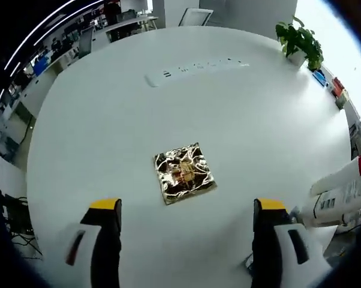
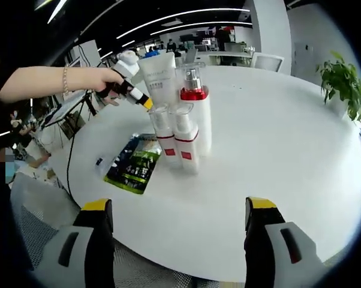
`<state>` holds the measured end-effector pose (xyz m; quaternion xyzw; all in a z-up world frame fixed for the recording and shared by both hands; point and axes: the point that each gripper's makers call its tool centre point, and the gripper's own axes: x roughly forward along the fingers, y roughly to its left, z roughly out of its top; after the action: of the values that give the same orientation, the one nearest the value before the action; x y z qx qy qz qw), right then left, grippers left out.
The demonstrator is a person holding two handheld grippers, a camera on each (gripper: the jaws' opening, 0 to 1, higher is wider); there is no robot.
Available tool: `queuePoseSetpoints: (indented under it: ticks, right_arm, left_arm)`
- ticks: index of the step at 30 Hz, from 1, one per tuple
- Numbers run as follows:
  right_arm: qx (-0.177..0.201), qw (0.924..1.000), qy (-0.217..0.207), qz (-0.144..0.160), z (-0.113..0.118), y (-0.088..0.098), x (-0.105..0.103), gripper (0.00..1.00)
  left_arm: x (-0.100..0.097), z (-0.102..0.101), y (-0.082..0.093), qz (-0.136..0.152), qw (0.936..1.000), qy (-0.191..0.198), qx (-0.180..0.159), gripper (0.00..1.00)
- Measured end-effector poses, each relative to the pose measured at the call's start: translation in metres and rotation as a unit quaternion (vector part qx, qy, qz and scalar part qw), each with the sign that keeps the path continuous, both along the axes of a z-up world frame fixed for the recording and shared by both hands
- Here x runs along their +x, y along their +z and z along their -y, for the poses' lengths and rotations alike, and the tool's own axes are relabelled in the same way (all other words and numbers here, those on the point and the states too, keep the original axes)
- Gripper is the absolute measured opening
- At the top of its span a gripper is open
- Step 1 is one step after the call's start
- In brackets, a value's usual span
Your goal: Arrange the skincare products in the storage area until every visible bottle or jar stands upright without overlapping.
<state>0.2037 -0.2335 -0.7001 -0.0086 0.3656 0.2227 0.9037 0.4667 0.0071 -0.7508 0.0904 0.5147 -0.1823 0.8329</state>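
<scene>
White bottles (image 2: 183, 129) stand upright, well ahead of the right gripper (image 2: 177, 231).

A round white tabletop (image 2: 276, 156) carries a tight cluster of white skincare bottles (image 2: 183, 129) with red bands, standing upright together near its middle. Just beside the bottles, toward the table's near edge, a green and black sachet (image 2: 134, 163) lies flat. In the left gripper view a crinkled gold foil packet (image 1: 183, 173) lies flat, a white power strip (image 1: 192, 69) well beyond it and a potted plant (image 1: 300, 42) at the far rim.
</scene>
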Motion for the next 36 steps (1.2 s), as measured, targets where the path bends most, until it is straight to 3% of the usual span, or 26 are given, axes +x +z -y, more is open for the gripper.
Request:
queuePoseSetpoints:
  ticks: [6, 18, 27, 32, 36]
  right_arm:
    - [-0.001, 1.0000, 0.000, -0.004, 0.000, -0.001, -0.001, 0.90]
    - [-0.004, 0.9999, -0.003, -0.010, 0.002, -0.005, -0.001, 0.89]
    - [-0.007, 0.9999, -0.010, -0.008, 0.005, -0.006, 0.000, 0.90]
    - [-0.009, 0.9999, -0.009, -0.008, 0.005, -0.006, 0.000, 0.90]
    - [-0.009, 0.9999, -0.011, -0.007, 0.006, -0.006, 0.001, 0.90]
  left_arm:
    - [0.006, -0.001, -0.006, -0.007, 0.9994, 0.034, -0.009, 0.84]
    - [0.019, 0.004, -0.008, 0.005, 0.9994, 0.032, 0.011, 0.73]
    - [0.020, 0.001, -0.007, 0.004, 0.9993, 0.029, 0.021, 0.64]
    - [0.019, 0.001, -0.005, 0.011, 0.9994, 0.018, 0.028, 0.65]
    - [0.017, 0.003, -0.003, 0.012, 0.9995, 0.012, 0.026, 0.59]
